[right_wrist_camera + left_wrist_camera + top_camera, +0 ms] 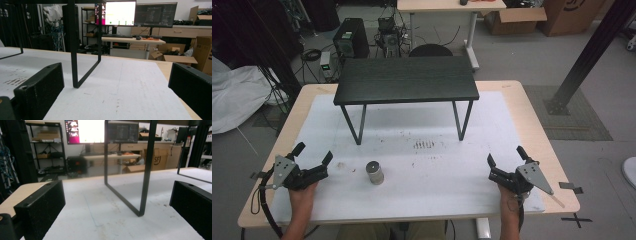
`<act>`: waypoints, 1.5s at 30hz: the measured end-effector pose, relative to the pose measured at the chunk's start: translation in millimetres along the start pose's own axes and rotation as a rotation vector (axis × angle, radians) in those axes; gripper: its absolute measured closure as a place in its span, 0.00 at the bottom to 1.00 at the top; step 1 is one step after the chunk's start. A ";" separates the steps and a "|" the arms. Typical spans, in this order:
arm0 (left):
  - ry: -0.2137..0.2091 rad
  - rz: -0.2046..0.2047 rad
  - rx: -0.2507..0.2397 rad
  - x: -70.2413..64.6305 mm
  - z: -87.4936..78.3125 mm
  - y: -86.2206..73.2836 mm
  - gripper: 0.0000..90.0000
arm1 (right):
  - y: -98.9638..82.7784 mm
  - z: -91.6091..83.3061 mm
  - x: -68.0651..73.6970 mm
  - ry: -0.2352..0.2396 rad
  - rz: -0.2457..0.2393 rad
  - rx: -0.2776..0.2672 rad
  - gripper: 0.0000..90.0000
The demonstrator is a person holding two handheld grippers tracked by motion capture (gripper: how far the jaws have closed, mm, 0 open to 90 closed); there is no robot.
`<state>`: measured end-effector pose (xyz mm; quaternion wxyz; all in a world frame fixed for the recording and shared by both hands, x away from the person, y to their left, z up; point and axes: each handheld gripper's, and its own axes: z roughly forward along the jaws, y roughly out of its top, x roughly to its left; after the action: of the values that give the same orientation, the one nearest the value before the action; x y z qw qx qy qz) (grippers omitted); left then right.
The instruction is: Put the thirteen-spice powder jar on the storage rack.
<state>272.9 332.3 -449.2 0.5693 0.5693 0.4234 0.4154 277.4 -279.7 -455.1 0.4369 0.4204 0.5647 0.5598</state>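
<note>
The left tongs [314, 153] rest near the front left corner of the table [512, 92], held in a hand [302, 192] that comes in from the bottom edge. Their jaws stand wide apart and hold nothing. In the left gripper view the two black jaws rise at either side with bare white mat [100, 220] between them, and a black metal leg frame [146, 170] stands ahead.

The right tongs [505, 159] sit near the front right corner, likewise released, jaws spread and empty, gripped by the other hand [511, 197]. In the right gripper view the jaws frame the white mat and another black leg frame [73, 50] to the left of centre.

Between the two tongs, nearer the left ones but well apart from both, a small metal cylinder [374, 172] stands upright on the white mat [412, 200].

Farther back, a low black stand [406, 80] with a dark flat top sits on the mat on thin metal legs. A patch of small dark marks [423, 144] lies on the mat just in front of it.
</note>
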 end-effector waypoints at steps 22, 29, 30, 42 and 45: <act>-0.110 0.008 0.022 -19.0 -17.9 51.0 0.00 | 0.1 0.5 0.2 0.001 -0.002 0.003 0.00; -0.182 0.018 0.035 -32.6 -18.9 63.0 0.00 | 0.1 0.5 0.1 0.001 -0.002 0.004 0.00; -0.193 0.024 0.039 -34.9 -18.8 64.3 0.00 | 0.1 0.5 0.1 0.001 -0.002 0.003 0.00; -0.322 0.068 0.097 -65.2 -12.4 69.2 0.00 | 0.1 0.5 0.1 0.001 -0.002 0.003 0.00; -0.353 0.079 0.114 -73.4 -10.2 65.5 0.00 | 0.1 0.5 0.1 0.001 -0.002 0.003 0.00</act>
<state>242.1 265.7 -382.9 0.5847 0.6809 0.3172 0.3065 277.8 -279.5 -455.0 0.4365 0.4201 0.5662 0.5589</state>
